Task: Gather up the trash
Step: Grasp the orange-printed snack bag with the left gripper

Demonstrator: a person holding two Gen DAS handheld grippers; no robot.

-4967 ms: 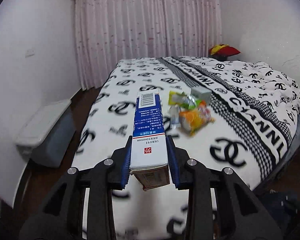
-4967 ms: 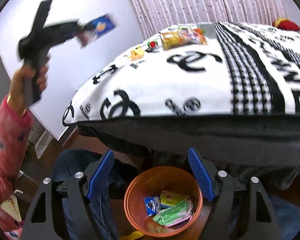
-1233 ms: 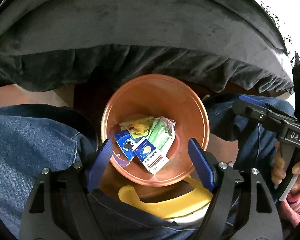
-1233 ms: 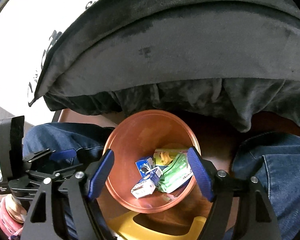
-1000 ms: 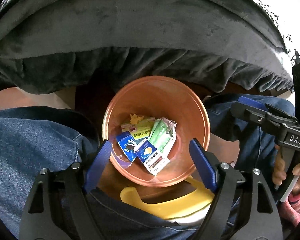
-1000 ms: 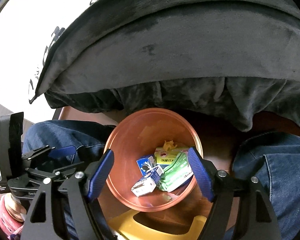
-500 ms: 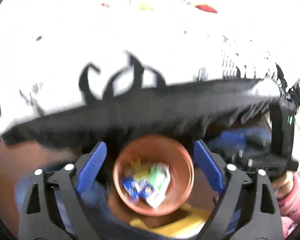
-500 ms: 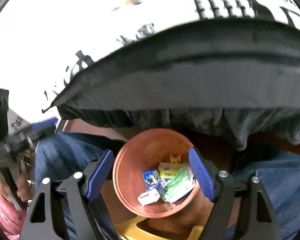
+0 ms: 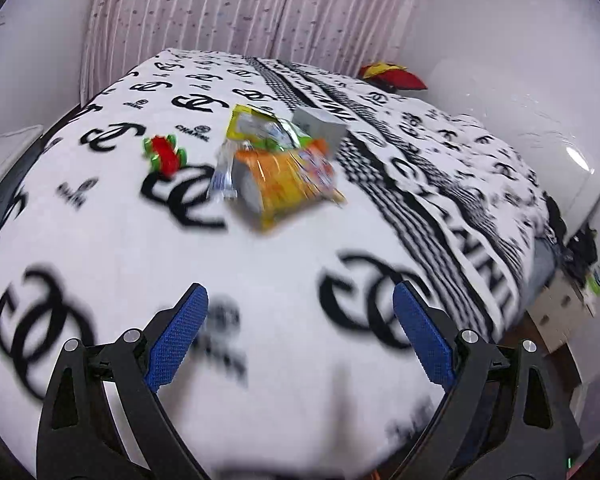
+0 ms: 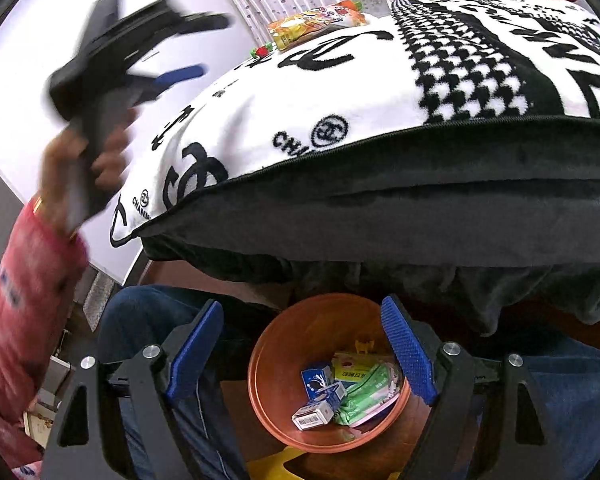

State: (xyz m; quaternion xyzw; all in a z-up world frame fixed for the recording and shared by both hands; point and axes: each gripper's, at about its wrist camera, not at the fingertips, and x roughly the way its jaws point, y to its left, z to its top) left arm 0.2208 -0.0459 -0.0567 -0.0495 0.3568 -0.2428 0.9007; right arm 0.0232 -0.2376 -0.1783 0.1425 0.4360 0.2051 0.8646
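Reaching back to the bed (image 9: 100,264) with the left gripper (image 9: 300,334): jaws have just been opening, now spread wide, nothing between them. Right gripper (image 10: 302,354) also spread and has just been widening, empty, hanging over the orange bin (image 10: 268,360) on the floor between the person's knees.

Remaining trash sits mid-bed in one loose cluster, well ahead of the left gripper. My take on doing this step well:
- Go for the orange snack bag (image 9: 288,184) first: it's nearest and on top, and it's crinkly, so pinch across a flat edge, not the puffed middle.
- Approach low along the blanket and close only once both pads straddle the film; soft bedding will give, so press down lightly.
- The clear wrapper (image 9: 222,174) touches the orange bag and may drag along. Fine if it does; otherwise it gets a separate pick.
- Keep the right gripper parked by the bin, out of the left's return path.

Count, bed: one orange bag, one yellow-green bag (image 9: 260,128), one clear wrapper, one grey box (image 9: 320,126), one small red-green candy wrapper (image 9: 164,154) set a bit apart. Five, though blur could hide more.

Bin: roughly five items — two blue boxes, one white box, one yellow packet, one green pack.
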